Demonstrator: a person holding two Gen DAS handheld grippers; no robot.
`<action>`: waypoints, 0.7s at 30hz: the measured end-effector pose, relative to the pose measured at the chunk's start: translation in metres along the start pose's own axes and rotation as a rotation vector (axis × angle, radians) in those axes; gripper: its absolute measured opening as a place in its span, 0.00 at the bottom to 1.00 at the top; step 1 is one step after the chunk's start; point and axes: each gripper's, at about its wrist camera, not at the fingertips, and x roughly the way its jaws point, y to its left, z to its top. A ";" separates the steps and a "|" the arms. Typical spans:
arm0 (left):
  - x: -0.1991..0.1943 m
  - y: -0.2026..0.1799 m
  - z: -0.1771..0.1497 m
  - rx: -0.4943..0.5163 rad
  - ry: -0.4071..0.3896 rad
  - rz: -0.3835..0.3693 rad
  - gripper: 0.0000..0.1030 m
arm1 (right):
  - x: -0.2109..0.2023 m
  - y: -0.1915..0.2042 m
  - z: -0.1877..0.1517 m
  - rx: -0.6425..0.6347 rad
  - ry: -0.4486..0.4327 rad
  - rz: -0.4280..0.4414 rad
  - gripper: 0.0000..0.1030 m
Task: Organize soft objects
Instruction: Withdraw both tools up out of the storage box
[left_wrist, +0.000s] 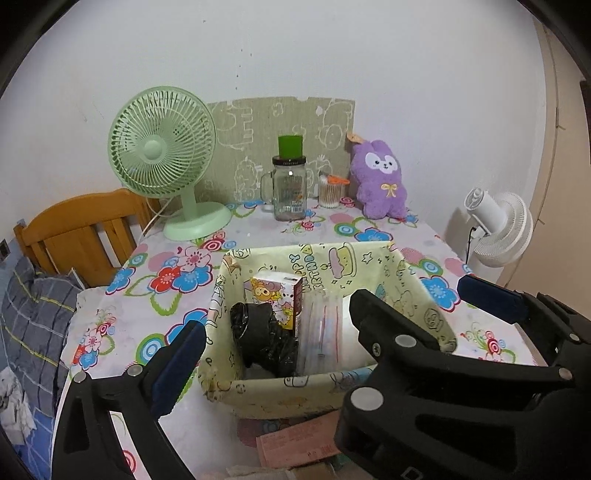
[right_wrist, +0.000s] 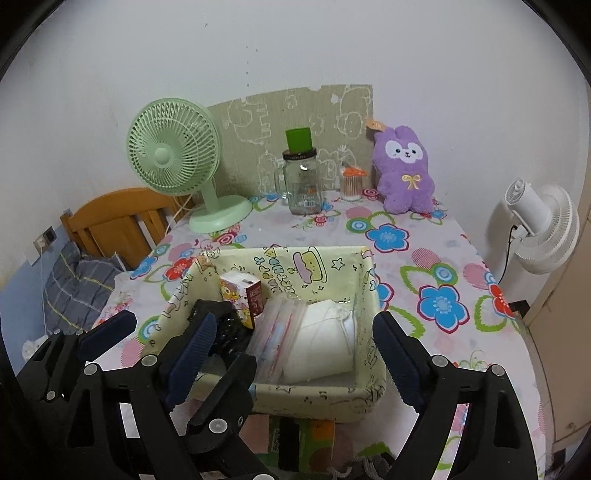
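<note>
I take the fabric basket (left_wrist: 421, 291) as my landmark; it sits on the flowered tablecloth (left_wrist: 173, 273) near the front edge of the table.

Far to the basket's left, off the table, I see a wooden bed headboard (left_wrist: 77, 229) and a plaid pillow (left_wrist: 33, 306). Behind and to the left of the basket stands the green desk fan (left_wrist: 162, 147), facing me.

My left gripper (right_wrist: 166, 325) hangs over the basket's left wall with its jaws spread wide and nothing between the pads; one blue pad sits outside that wall, the other above the basket's left half.

Inside the basket, at the left, lies a crumpled black plastic bag (left_wrist: 266, 336). Just behind it a small cartoon-printed carton (left_wrist: 275, 295) stands upright. Next to that a clear zip bag (right_wrist: 275, 332) leans, and at the right half of the basket lies a white folded soft item (right_wrist: 325, 339), touching the zip bag.

Straight behind the basket, well apart from it, a glass mug jar (left_wrist: 290, 192) carries a green cup (left_wrist: 290, 146) on its lid. Just right of the jar is a tub of cotton swabs (left_wrist: 330, 192).

My right gripper (right_wrist: 295, 350) hangs over the basket's front, jaws released and holding nothing; one pad is over the black bag, the other outside the right wall.

Behind and to the right of the basket, the purple plush rabbit (right_wrist: 404, 166) sits upright against the wall. Far right, beyond the table, stands a white floor fan (right_wrist: 543, 229).
</note>
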 end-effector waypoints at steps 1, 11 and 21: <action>-0.004 0.000 0.000 0.000 -0.008 0.001 1.00 | -0.004 0.001 0.000 -0.002 -0.007 -0.001 0.88; -0.037 -0.005 -0.003 0.004 -0.059 -0.010 1.00 | -0.043 0.009 -0.004 -0.018 -0.055 -0.036 0.92; -0.070 -0.012 -0.012 0.012 -0.100 -0.025 1.00 | -0.080 0.011 -0.013 -0.021 -0.097 -0.043 0.95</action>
